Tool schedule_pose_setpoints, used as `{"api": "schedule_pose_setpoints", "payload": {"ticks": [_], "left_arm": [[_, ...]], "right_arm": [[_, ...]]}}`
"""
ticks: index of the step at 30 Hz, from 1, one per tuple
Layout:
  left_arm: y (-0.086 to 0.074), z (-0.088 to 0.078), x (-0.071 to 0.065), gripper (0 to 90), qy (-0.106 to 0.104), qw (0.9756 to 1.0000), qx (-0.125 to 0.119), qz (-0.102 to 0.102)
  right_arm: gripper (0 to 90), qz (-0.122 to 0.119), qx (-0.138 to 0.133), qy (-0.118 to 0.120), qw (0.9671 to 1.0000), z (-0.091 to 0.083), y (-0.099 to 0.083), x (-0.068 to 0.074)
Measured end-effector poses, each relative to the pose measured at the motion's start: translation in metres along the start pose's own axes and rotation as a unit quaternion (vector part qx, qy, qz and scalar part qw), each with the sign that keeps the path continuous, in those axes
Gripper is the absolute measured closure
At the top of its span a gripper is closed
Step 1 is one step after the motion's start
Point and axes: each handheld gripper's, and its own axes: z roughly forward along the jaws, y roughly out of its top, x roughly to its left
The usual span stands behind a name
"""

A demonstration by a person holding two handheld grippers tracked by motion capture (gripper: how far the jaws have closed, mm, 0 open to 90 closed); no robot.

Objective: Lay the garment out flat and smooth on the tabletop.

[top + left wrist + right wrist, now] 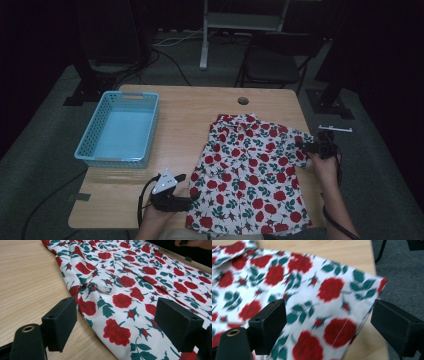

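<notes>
The worktop [200, 115] is the biggest thing here, and it is made of pale wood. A shirt [250, 175] with red roses and green leaves is laid flat on its right half, with the collar [240, 119] at the far end and the bottom edge near the person. It looks spread out like this so that it can be folded. It reaches the right edge of the worktop, and one sleeve [342, 302] lies by that edge.

A blue basket [85, 145] is set on the far left part of the worktop, well apart from the shirt. It may be kept there so the shirt can be put in it once folded, but that is only a guess.

The left gripper [187, 200] is held low at the near left side of the shirt. Its fingers [60, 322] are spread wide, one over bare wood and one over the cloth, so the shirt's edge lies between them. The cloth is not pressed by them. It looks as if they are set there ready to pinch that edge.

The right gripper [305, 146] is held at the right sleeve, near the worktop's right edge. Its fingers [268, 326] are spread wide too, and the sleeve cloth is seen between them, but nothing is squeezed. The picture from this gripper is blurred, so it cannot be told if the cloth is touched.

A small brown button [163, 287] is seen on the front of the shirt.
</notes>
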Motion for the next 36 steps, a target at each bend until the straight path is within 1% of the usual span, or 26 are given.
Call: {"api": "schedule_pose_setpoints", "payload": {"ticks": [2, 3, 4, 7, 9, 12, 16, 20, 23, 29, 33, 35, 36], "left_arm": [[0.000, 0.000, 0.000, 19.0, 0.001, 1.0000, 0.001, -0.001], [0.000, 0.000, 0.000, 19.0, -0.003, 1.0000, 0.003, -0.003], [0.000, 0.001, 0.001, 19.0, -0.002, 1.0000, 0.005, -0.003], [0.000, 0.001, 0.000, 19.1, -0.001, 1.0000, 0.005, -0.003], [0.000, 0.001, 0.001, 19.0, -0.003, 1.0000, 0.005, -0.003], [0.000, 0.000, 0.000, 19.0, -0.003, 1.0000, 0.003, -0.002], [0.000, 0.000, 0.001, 19.0, -0.002, 1.0000, 0.004, -0.003], [0.000, 0.000, 0.001, 19.1, -0.005, 1.0000, 0.005, -0.002], [0.000, 0.000, 0.001, 19.1, -0.006, 1.0000, 0.005, -0.003], [0.000, 0.000, 0.002, 19.0, -0.006, 1.0000, 0.001, -0.007], [0.000, 0.000, 0.001, 19.1, -0.010, 0.9999, 0.001, -0.004], [0.000, 0.001, 0.001, 19.1, -0.007, 1.0000, 0.006, -0.003], [0.000, 0.000, 0.001, 19.0, -0.010, 0.9999, 0.006, -0.002]], "right_arm": [[12.6, -0.009, 0.000, 0.000, 1.0000, -0.002, -0.009, 0.004], [12.7, -0.014, -0.006, 0.000, 0.9999, -0.003, -0.014, 0.006], [12.7, -0.018, -0.013, 0.000, 0.9998, -0.005, -0.018, 0.007], [12.7, -0.020, -0.024, 0.012, 0.9994, -0.012, -0.032, 0.011], [12.8, -0.021, -0.025, 0.021, 0.9992, -0.015, -0.041, 0.013], [12.8, -0.031, -0.028, 0.026, 0.9988, -0.020, -0.053, 0.017], [12.8, -0.031, -0.044, 0.034, 0.9980, -0.031, -0.070, 0.022], [12.9, -0.036, -0.058, 0.034, 0.9971, -0.043, -0.087, 0.026], [12.8, -0.039, -0.060, 0.036, 0.9968, -0.050, -0.099, 0.028], [13.1, -0.044, -0.053, 0.039, 0.9969, -0.061, -0.121, 0.031], [13.2, -0.047, -0.066, 0.031, 0.9963, -0.072, -0.134, 0.034], [13.3, -0.048, -0.066, 0.032, 0.9961, -0.077, -0.141, 0.036], [13.4, -0.052, -0.066, 0.031, 0.9960, -0.079, -0.144, 0.036]]}}
